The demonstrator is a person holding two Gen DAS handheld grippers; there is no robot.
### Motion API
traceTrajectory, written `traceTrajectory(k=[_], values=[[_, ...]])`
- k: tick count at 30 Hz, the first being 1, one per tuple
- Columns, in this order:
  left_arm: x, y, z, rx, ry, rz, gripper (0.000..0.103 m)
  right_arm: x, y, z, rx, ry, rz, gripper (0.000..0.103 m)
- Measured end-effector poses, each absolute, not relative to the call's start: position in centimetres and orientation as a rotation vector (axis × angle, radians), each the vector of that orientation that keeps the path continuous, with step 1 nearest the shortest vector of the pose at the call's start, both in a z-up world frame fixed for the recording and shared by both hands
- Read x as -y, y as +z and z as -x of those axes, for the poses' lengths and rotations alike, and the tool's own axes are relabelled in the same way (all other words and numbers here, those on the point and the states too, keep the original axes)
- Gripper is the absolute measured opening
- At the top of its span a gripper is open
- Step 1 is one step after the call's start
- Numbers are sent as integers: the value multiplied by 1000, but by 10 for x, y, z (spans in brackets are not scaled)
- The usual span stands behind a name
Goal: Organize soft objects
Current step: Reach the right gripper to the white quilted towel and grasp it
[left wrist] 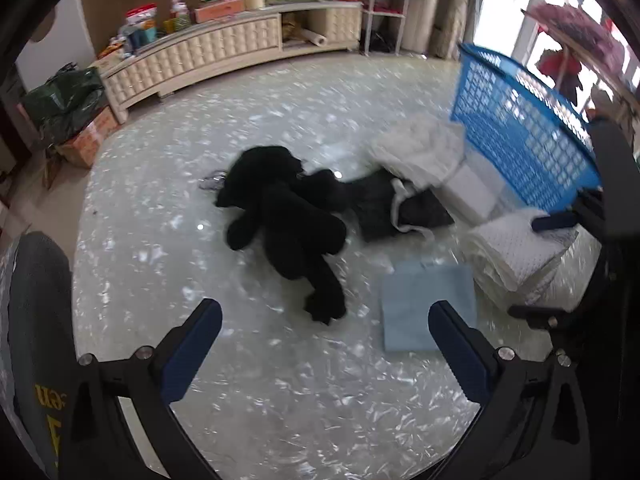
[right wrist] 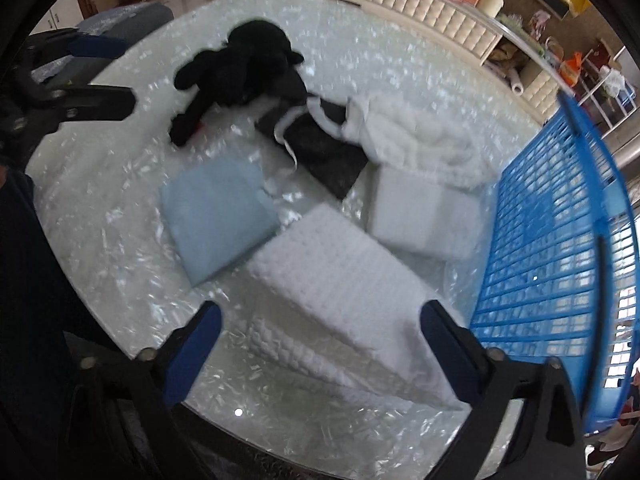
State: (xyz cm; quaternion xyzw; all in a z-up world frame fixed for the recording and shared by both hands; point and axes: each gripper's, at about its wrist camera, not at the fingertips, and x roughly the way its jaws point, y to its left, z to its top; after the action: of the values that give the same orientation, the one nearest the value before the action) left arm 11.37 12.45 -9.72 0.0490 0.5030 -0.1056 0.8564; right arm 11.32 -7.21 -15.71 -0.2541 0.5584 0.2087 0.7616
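On the round glass table [left wrist: 280, 408] lie a black plush toy [left wrist: 288, 216] [right wrist: 240, 64], a dark cloth with white trim [left wrist: 384, 204] [right wrist: 320, 144], a fluffy white cloth [left wrist: 420, 148] [right wrist: 424, 140], a light blue folded cloth [left wrist: 428, 304] [right wrist: 216, 216], a smooth white folded piece [right wrist: 424, 216] and a white waffle towel [left wrist: 516, 252] [right wrist: 340, 280]. My left gripper [left wrist: 324, 312] [right wrist: 104, 76] hovers open just short of the plush toy's leg, holding nothing. My right gripper [right wrist: 322, 312] [left wrist: 544, 268] is open and points down over the waffle towel, which lies between its fingers.
A blue slatted basket [left wrist: 520, 128] [right wrist: 560, 240] stands at the table's right edge, beside the white pieces. A grey chair back [left wrist: 36, 320] is at the near left. A cream cabinet [left wrist: 200, 52] with clutter and a green bag [left wrist: 64, 100] stand beyond the table.
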Motion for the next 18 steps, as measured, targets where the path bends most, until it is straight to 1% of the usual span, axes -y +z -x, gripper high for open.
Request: traceTrajectory(k=[4,15,18], values=[[-112,-109,-114,-1088,-250,-140,103,76,-170,-119,-1240,439,540,91],[-99,-123,-112,-1126,-276,-175,103,77,-187,-121,-1230,425,546,88],[-99,-124,-112,-1131,-275,-180,103,79,-185,-118,-1226,433,526,82]])
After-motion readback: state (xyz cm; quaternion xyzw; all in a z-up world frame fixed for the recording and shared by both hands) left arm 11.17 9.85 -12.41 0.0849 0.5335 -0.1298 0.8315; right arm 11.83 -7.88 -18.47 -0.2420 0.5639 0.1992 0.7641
